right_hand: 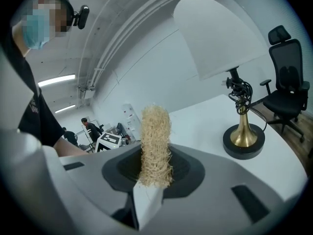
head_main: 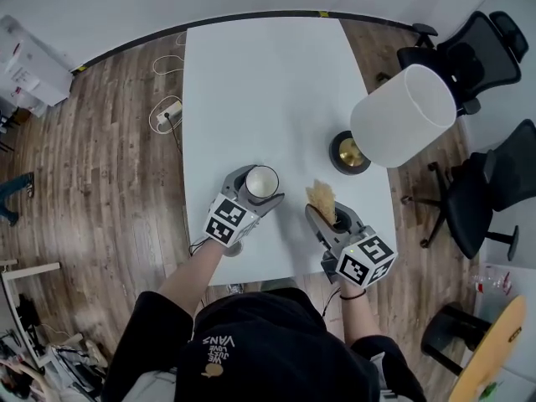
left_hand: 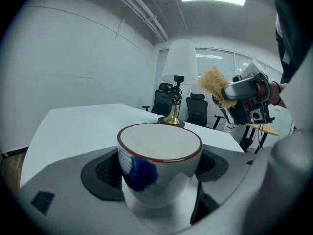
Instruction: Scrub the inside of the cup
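Your white table (head_main: 268,90) stands on a wood floor (head_main: 109,174), with its long side running away from you. A lamp (head_main: 402,115) with a white shade stands on it, and the lamp's round black-and-brass base (head_main: 349,152) sits close to the table's edge at 3 o'clock. On the floor, a white power strip (head_main: 170,111) with a looped cord lies just beside the table at 10 o'clock, one black chair (head_main: 456,53) stands near the table at 2 o'clock, and a second chair (head_main: 490,195) stands at 4 o'clock.
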`<action>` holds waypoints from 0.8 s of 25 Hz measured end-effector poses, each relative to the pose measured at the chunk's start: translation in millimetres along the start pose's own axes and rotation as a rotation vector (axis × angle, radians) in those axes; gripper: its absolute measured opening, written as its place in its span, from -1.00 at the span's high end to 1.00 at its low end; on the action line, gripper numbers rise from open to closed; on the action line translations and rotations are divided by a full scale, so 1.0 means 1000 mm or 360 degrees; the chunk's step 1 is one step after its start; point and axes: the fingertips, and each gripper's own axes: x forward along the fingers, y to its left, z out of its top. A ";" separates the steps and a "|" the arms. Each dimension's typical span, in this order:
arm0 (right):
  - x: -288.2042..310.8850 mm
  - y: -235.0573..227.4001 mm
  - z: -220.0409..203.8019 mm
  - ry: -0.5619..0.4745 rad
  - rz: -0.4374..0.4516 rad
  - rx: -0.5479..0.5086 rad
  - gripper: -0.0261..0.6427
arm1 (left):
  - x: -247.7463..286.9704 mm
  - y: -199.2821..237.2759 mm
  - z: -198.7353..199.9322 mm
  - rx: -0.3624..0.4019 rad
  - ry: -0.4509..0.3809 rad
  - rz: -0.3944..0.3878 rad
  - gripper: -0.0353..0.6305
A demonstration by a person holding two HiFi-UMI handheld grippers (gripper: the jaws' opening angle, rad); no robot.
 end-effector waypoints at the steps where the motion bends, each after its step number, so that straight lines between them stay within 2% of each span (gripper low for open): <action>1: 0.000 -0.001 0.000 0.0000 -0.0006 0.0003 0.64 | 0.001 -0.001 -0.001 0.0000 -0.0003 -0.0004 -0.30; 8: -0.001 -0.005 -0.001 -0.0004 0.0016 0.0049 0.64 | 0.004 -0.003 -0.001 0.0052 -0.0080 0.0002 -0.30; 12: 0.002 -0.001 0.000 0.0000 0.0038 0.0040 0.64 | 0.002 -0.005 -0.005 0.0116 -0.0077 -0.0007 -0.30; 20: 0.002 0.013 0.000 0.0008 0.0061 0.0018 0.64 | 0.001 -0.006 -0.004 0.0164 -0.0090 -0.0035 -0.30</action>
